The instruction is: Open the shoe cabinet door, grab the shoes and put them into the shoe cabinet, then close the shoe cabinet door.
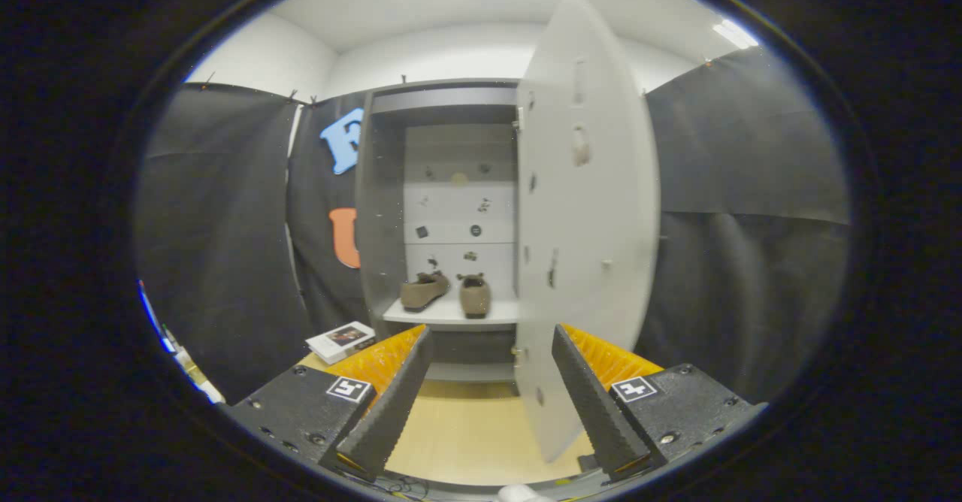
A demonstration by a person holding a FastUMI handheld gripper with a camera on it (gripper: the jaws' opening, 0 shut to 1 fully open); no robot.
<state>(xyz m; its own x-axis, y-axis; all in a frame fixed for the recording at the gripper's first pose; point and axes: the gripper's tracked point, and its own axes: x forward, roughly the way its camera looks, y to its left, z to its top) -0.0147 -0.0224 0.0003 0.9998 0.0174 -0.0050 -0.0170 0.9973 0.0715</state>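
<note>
At frame centre two shoes (445, 293) sit inside the shoe cabinet (443, 104) (door (586, 209) swung open), while the gripper (490, 352) gapes empty below.

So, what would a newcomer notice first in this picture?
The tall white cabinet door stands wide open, just beyond the open gripper. Inside the grey shoe cabinet, two brown suede shoes sit side by side on a white shelf. A small white box lies on the floor beside the cabinet.
</note>
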